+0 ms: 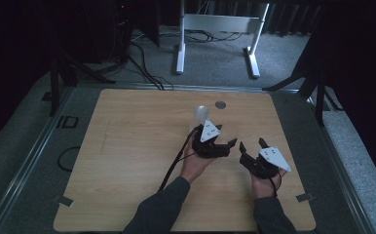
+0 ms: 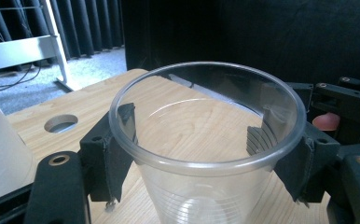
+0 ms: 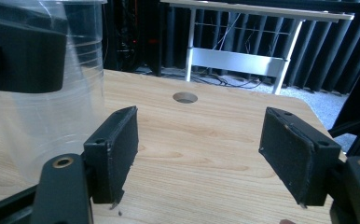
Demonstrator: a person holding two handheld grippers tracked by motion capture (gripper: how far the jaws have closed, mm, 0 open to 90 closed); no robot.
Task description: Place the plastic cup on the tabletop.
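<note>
The high view looked forward and down from above the person's side onto the whole wooden table [image 1: 127, 146]; each gripper view sat low and close behind its own jaws, facing across the tabletop; all three shared the round hole [image 1: 220, 104] near the far edge.

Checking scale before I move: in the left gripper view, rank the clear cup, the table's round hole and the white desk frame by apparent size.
1. Clear cup, largest, though nearest the camera.
2. White desk frame, cut off by the edge.
3. Round hole, smallest.

cup [image 2: 206, 140] base cut off, second cup [image 2: 1, 149] cropped
</note>
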